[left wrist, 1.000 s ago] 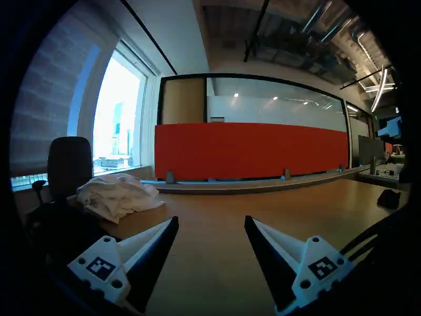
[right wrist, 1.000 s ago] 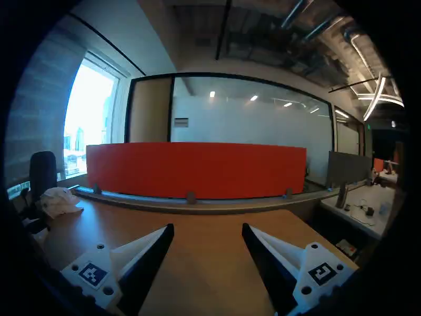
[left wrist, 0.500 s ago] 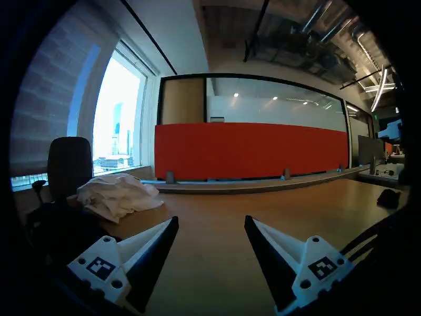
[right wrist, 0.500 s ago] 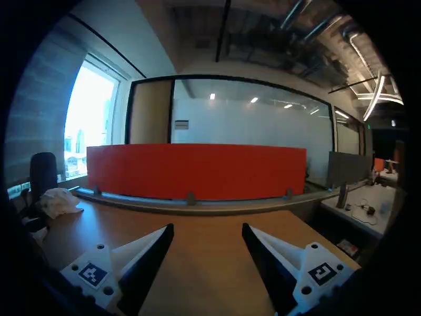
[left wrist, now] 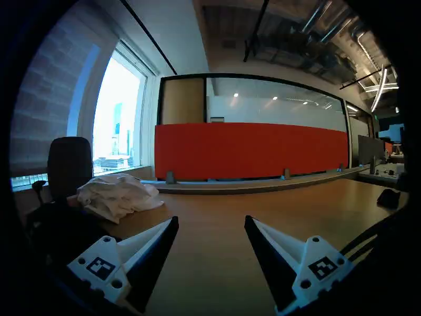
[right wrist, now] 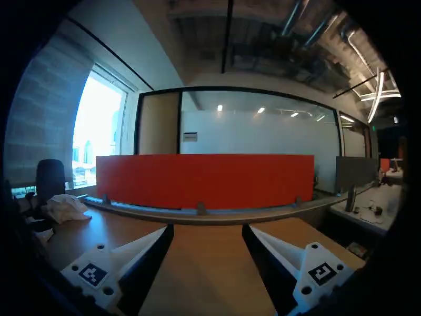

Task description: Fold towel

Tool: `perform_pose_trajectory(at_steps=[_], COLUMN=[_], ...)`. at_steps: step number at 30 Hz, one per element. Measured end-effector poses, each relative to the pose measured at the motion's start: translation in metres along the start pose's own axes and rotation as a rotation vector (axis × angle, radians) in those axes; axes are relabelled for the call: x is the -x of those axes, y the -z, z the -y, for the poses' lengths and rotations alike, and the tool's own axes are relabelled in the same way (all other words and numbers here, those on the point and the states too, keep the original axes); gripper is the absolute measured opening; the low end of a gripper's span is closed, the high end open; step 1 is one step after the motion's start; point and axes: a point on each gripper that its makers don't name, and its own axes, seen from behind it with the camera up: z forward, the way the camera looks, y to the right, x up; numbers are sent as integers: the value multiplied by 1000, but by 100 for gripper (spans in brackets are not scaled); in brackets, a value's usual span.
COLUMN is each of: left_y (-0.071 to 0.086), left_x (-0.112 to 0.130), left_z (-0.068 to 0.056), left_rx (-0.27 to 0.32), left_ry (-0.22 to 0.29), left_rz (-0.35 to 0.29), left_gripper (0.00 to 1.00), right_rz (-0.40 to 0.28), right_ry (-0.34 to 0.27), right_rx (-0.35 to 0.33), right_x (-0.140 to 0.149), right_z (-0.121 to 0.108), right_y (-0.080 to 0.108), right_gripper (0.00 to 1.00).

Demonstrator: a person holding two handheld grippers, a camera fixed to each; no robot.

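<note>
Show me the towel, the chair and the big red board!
towel (left wrist: 118, 194), left gripper view, middle of the crumpled heap.
chair (left wrist: 69, 164), left gripper view, its black backrest.
red board (left wrist: 252, 150), left gripper view, its flat front.

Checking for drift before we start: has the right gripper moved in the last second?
Yes. The right gripper seems to have tilted upward: the red partition now sits lower in its view.

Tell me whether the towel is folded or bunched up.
Bunched up, not folded: the white towel lies in a rumpled heap on the desk, beside the black chair.
</note>
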Motion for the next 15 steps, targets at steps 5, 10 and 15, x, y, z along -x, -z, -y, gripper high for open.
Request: perform_pose_trajectory(at_steps=[5, 10, 15], left_y=[0, 0, 1], left_x=[0, 0, 0], left_z=[0, 0, 0], left_rx=[0, 0, 0], left_ry=[0, 0, 0], left_rz=[0, 0, 0], left_gripper=[93, 93, 93], right_rz=[10, 0, -5], right_ry=[-25, -46, -64], right_rx=[16, 26, 51], right_x=[22, 38, 54], right_z=[-9, -16, -27], right_y=[2, 3, -1], right_gripper=[100, 100, 100])
